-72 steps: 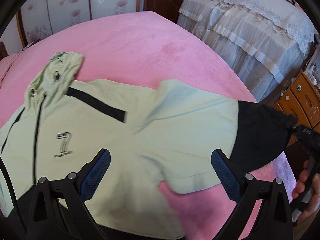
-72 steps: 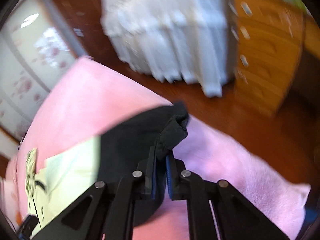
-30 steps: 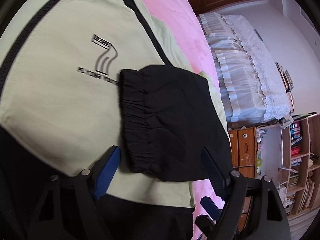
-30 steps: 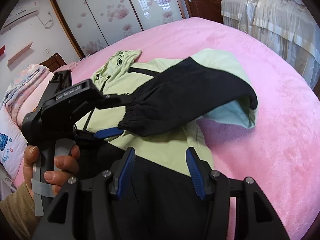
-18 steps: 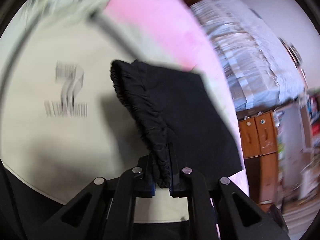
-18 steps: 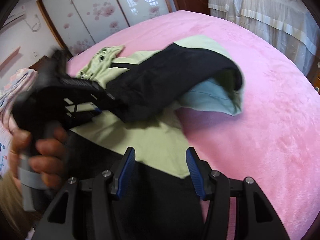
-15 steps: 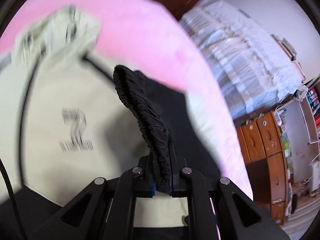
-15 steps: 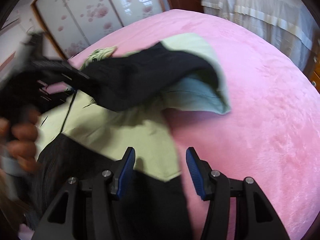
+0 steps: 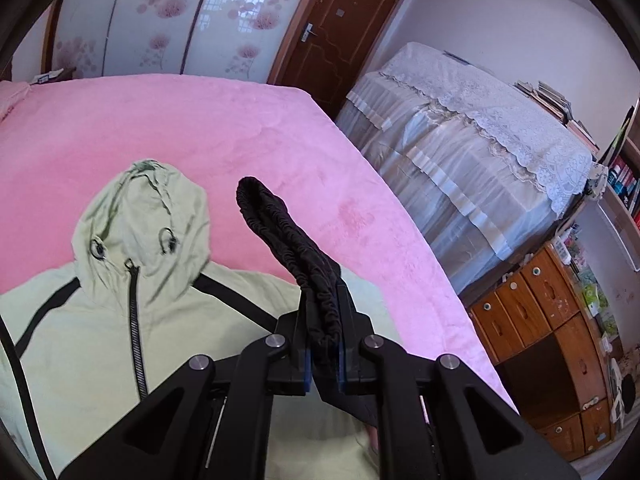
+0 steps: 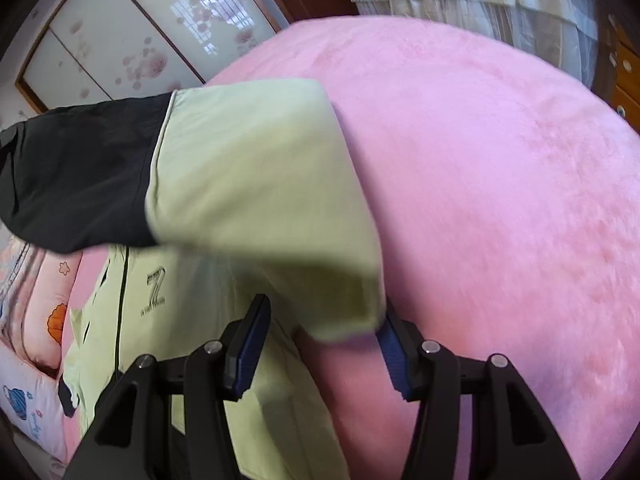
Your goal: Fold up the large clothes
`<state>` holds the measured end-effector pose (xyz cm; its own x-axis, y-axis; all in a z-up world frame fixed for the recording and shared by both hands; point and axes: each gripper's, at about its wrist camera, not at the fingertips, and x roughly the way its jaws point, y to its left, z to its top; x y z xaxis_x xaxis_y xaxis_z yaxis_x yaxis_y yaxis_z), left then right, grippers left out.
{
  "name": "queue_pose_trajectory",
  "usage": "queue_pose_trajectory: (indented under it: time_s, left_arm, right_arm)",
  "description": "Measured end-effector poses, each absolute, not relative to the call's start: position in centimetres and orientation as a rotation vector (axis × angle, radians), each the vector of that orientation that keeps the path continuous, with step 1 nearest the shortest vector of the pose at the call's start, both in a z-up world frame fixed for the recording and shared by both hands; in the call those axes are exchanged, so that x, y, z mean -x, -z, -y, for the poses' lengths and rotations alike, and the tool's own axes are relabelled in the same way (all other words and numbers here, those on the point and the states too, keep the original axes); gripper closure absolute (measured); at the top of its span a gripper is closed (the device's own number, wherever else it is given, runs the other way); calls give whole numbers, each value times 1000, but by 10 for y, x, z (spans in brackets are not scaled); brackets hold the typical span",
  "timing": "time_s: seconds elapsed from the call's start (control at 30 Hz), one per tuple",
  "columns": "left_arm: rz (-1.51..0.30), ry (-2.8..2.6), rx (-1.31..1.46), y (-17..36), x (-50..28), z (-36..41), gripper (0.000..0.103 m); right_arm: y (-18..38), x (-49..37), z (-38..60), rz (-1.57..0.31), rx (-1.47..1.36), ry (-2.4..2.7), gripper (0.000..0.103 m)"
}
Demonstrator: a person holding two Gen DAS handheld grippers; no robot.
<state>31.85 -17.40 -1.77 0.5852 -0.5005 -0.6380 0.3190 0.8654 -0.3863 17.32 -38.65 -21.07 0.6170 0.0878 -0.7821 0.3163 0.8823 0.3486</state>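
A pale green zip hoodie point(image 9: 92, 332) with black stripes lies face up on the pink bed, hood point(image 9: 144, 216) pointing away. My left gripper point(image 9: 323, 344) is shut on the sleeve's black elastic cuff point(image 9: 280, 232) and holds it up above the chest. In the right wrist view the lifted sleeve point(image 10: 256, 184), green with a black end point(image 10: 76, 176), stretches to the left above the jacket body point(image 10: 168, 320). My right gripper point(image 10: 320, 344) is open, its jaws on either side of the sleeve's lower edge near the jacket's side.
The pink blanket point(image 9: 200, 120) covers the whole bed; its right edge drops off beside a lace-covered piece of furniture point(image 9: 472, 128) and wooden drawers point(image 9: 540, 320). Pillows point(image 10: 24, 360) lie at the head. A door point(image 9: 340, 24) and sliding wardrobe stand behind.
My left gripper closed on the black cuff and lifted it, swinging the sleeve up over the jacket. My right gripper, which let the cuff go earlier, moved in low under the sleeve at the jacket's side.
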Motion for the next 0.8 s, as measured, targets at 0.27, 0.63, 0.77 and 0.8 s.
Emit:
queue_pose_trajectory:
  time_s: [0.27,0.63,0.77,0.8]
  left_arm:
    - [-790,301,294,37,-325,62,97]
    - [-1042,129,327,207,-330,-35,94]
    - [-1117,183,411,233,-327,-49,77]
    - [-1117,214,428,231,-326,-54,67]
  right_arm:
    - [190,-197,341,-891,-152,171,94]
    - [206,-190,289,-942,168,230,68]
    - [193,-170,290,-975,143,138,56]
    - [187,-166,292,-984,116,95,54]
